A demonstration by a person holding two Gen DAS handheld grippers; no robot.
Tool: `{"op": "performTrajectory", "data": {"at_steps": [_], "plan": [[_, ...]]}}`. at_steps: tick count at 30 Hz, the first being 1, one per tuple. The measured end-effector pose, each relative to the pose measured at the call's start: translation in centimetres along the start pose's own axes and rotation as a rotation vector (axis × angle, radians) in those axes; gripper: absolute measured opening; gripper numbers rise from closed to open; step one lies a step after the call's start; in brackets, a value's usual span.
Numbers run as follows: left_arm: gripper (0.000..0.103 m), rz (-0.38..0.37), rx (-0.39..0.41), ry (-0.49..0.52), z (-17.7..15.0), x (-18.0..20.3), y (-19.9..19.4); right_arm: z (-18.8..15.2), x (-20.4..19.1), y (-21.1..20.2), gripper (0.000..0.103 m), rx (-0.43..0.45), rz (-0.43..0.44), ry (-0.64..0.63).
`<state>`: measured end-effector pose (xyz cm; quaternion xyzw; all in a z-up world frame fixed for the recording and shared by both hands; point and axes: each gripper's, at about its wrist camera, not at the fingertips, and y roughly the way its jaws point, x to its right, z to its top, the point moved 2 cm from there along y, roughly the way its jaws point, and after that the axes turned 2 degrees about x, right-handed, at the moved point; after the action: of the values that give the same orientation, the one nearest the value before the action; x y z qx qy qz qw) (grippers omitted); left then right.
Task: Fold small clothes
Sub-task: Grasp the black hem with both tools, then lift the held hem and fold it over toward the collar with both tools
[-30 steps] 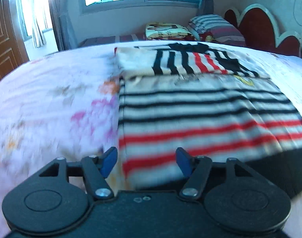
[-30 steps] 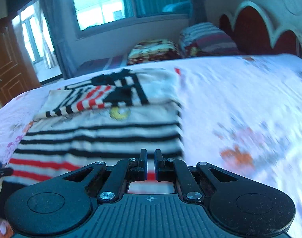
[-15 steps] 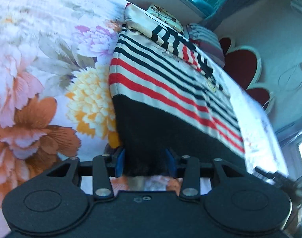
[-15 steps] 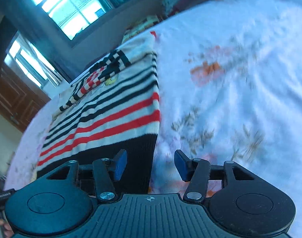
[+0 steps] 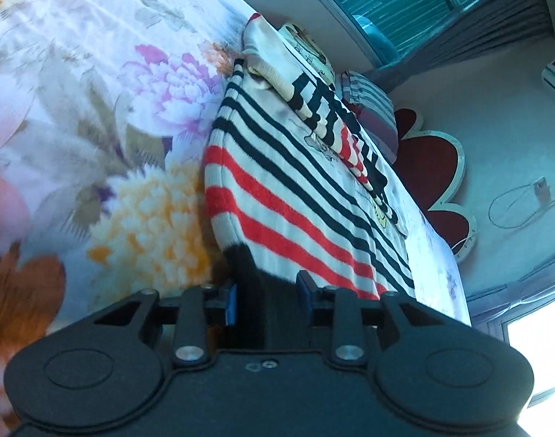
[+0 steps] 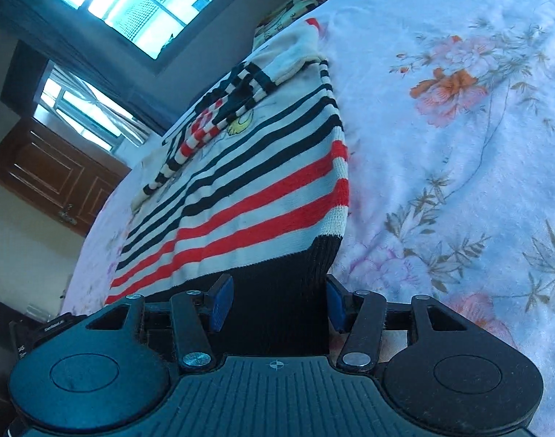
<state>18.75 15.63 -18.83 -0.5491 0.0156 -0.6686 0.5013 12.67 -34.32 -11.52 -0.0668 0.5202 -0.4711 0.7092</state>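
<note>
A small striped sweater (image 5: pixel 295 189) lies flat on the floral bedsheet, white with black and red stripes and a black hem; its sleeves are folded across the far end. It also shows in the right wrist view (image 6: pixel 248 189). My left gripper (image 5: pixel 267 300) is open, its jaws either side of the hem's left corner. My right gripper (image 6: pixel 277 304) is open, its jaws either side of the hem's right corner. The hem cloth lies between the blue pads of both; neither pair has closed on it.
The floral bedsheet (image 5: pixel 95 127) spreads to the left and, in the right wrist view (image 6: pixel 459 127), to the right. Pillows (image 5: pixel 368 98) and a red headboard (image 5: pixel 433 167) lie beyond the sweater. A wooden door (image 6: pixel 51 178) and windows stand at the room's far side.
Both grippers dropped to the sweater's near hem and tilted. The right gripper opened from shut. Each now straddles a hem corner, deeper over the black band than half a second ago.
</note>
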Motion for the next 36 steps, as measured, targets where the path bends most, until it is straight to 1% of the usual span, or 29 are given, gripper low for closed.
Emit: {"op": "performTrajectory", "data": {"at_steps": [1,2,3,5,6,8,11,12,13,14,16,19,20,22,23,24,25,26,27,28,29,30,32,33,35,36], "plan": [[0.031,-0.002,0.000,-0.008,0.4,-0.1,0.3,0.5,-0.1,0.2,0.053,0.009,-0.019,-0.018],[0.031,-0.003,0.001,-0.016,0.8,-0.1,0.6,1.1,-0.1,0.5,0.048,0.025,-0.048,-0.024],[0.031,-0.003,0.004,-0.017,1.2,0.0,0.9,1.9,0.1,0.8,0.047,0.036,-0.057,-0.010],[0.031,0.002,0.017,-0.015,1.6,0.2,1.2,3.1,0.6,1.6,0.047,0.038,-0.041,0.043],[0.032,0.003,0.019,-0.013,1.6,0.3,1.3,3.4,0.7,2.0,0.047,0.037,-0.045,0.048],[0.032,-0.009,0.014,-0.008,1.1,0.2,1.3,3.2,0.7,2.4,0.047,0.016,-0.038,0.039],[0.029,-0.055,-0.010,-0.037,-0.4,-0.2,0.6,1.7,0.4,1.7,0.047,-0.009,0.001,0.027],[0.021,-0.057,-0.011,-0.026,-1.1,-0.3,0.2,0.9,0.3,1.2,0.046,-0.016,0.014,0.025],[0.012,-0.035,-0.013,0.000,-1.8,-0.3,-0.2,0.0,0.1,0.7,0.037,-0.024,0.020,0.012],[0.010,-0.021,-0.012,0.012,-2.4,-0.5,-0.7,-0.9,-0.2,0.3,0.022,-0.029,0.012,-0.011],[0.010,-0.051,0.001,-0.026,-3.1,-1.5,-1.4,-2.4,-0.2,-0.1,0.011,-0.033,-0.006,-0.042],[0.011,-0.070,-0.007,-0.057,-2.7,-2.0,-1.3,-2.6,0.3,-0.4,0.011,-0.010,0.004,-0.008],[0.011,-0.066,-0.015,-0.052,-2.4,-1.9,-1.2,-2.3,0.3,-0.4,0.011,0.000,-0.006,0.001],[0.015,-0.059,-0.024,-0.033,-2.0,-1.4,-0.9,-1.6,0.3,0.2,0.011,-0.019,-0.008,0.021],[0.014,-0.049,-0.025,-0.023,-2.0,-1.1,-0.9,-1.4,0.1,0.5,0.011,-0.022,-0.012,0.018],[0.007,-0.020,-0.019,-0.003,-1.9,-0.9,-0.9,-1.2,-0.3,0.7,0.008,-0.031,-0.028,-0.010],[0.007,-0.001,0.003,0.006,-2.0,-0.6,-1.3,-1.0,-0.8,0.6,0.005,-0.036,-0.047,-0.042],[0.007,-0.015,0.046,0.000,-2.0,-0.4,-2.2,-0.9,-1.3,0.0,0.005,-0.027,-0.046,-0.054],[0.007,-0.050,0.094,-0.002,-1.9,-0.1,-3.4,-0.7,-1.7,-1.0,0.005,-0.002,-0.023,-0.064],[0.007,-0.063,0.125,-0.001,-1.7,0.0,-4.4,-0.5,-2.1,-2.1,0.005,0.032,-0.010,-0.078],[0.007,-0.050,0.134,0.008,-1.5,0.0,-4.8,-0.4,-2.2,-2.8,0.005,0.058,-0.008,-0.086],[0.007,-0.025,0.125,0.022,-1.4,-0.2,-4.6,-0.4,-1.8,-2.8,0.005,0.059,-0.018,-0.072],[0.007,0.054,0.058,0.023,-1.5,-1.1,-2.7,-0.8,-0.5,-0.7,0.004,-0.011,-0.080,-0.036],[0.007,0.072,0.042,0.004,-1.6,-1.6,-2.0,-1.1,0.0,0.2,0.004,-0.033,-0.098,-0.011],[0.006,0.050,0.060,-0.049,-1.3,-1.8,-2.1,-0.7,0.0,0.0,0.005,0.001,-0.063,0.061],[0.006,0.035,0.072,-0.052,-1.2,-1.5,-2.5,-0.4,-0.4,-0.5,0.005,0.034,-0.046,0.068]]}}
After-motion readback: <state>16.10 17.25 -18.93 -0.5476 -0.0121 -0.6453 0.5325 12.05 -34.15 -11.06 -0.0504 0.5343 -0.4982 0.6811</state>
